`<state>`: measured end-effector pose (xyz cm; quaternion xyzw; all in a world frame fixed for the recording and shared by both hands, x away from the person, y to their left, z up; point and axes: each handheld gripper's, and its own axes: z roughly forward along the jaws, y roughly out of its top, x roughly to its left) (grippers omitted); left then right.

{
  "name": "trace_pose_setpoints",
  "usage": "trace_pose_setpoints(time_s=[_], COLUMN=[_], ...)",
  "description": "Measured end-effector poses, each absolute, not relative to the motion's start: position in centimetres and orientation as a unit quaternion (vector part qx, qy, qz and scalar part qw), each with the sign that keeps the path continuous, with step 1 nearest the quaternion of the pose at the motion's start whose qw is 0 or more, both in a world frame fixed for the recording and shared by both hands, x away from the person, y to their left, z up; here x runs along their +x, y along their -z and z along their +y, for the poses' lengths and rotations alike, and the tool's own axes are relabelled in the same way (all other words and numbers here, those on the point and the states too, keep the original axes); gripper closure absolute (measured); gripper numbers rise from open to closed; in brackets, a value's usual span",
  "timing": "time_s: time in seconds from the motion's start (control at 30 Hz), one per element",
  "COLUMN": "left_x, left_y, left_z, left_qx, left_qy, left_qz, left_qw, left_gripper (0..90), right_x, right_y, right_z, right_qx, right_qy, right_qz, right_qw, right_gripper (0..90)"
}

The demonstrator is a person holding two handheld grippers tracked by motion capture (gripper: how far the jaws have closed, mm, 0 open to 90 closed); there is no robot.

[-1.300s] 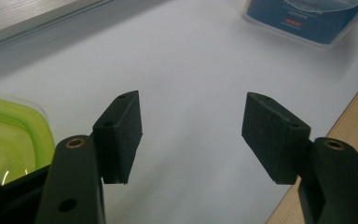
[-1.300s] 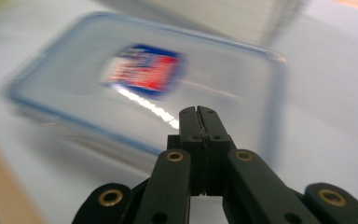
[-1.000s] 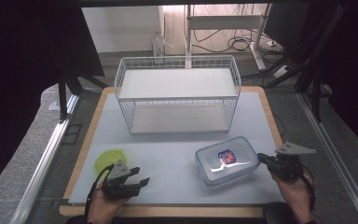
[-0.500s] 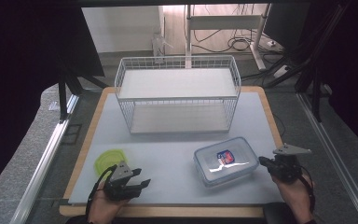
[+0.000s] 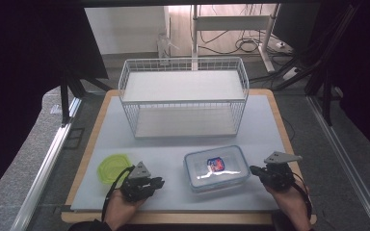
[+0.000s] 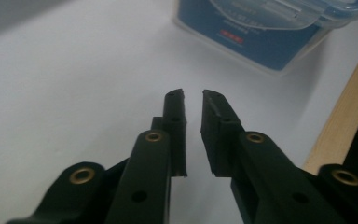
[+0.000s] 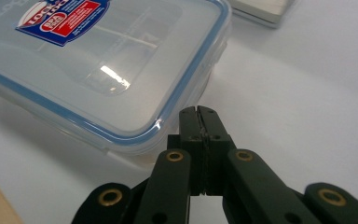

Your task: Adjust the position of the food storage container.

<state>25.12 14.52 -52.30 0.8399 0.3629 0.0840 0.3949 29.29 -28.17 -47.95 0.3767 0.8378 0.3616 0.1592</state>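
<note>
Beside the clear rectangular plastic container with a blue-rimmed lid [image 5: 216, 168], the right gripper [image 7: 199, 112] sits clenched on nothing. At its other side, the left gripper [image 6: 192, 95] has just been closing, a narrow gap left, nothing between its jaws.

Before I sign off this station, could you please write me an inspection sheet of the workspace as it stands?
Surface: pale mat on a wood-edged table.
Job's things: lidded box at front centre, between the grippers, untouched.
Clutter: green lid front left; wire rack at the back.
Grippers: left gripper, jaws just closing, narrow gap, nothing between; right gripper shut, empty, tips at the box's corner.
Cables: one trails from the left gripper; more on the floor behind.
Surroundings: dark curtains, a stand behind.
</note>
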Motion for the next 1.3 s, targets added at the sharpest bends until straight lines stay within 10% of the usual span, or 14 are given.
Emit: trace_pose_setpoints(time_s=[0.9, 1.3], left_x=[26.6, 25.0], left_y=[51.6, 50.5], left_z=[14.9, 16.6], left_qx=[0.833, 0.815], left_qy=[-0.129, -0.168], left_qz=[0.381, 0.38], left_qw=[0.379, 0.404], left_gripper=[80.0, 27.8], right_x=[28.6, 29.2], right_y=[48.1, 48.1], right_z=[-22.7, -24.4], right_qx=[0.313, 0.331], right_qy=[-0.368, -0.375], right_qz=[0.865, 0.849], right_qw=[0.135, 0.171], right_gripper=[86.0, 40.8])
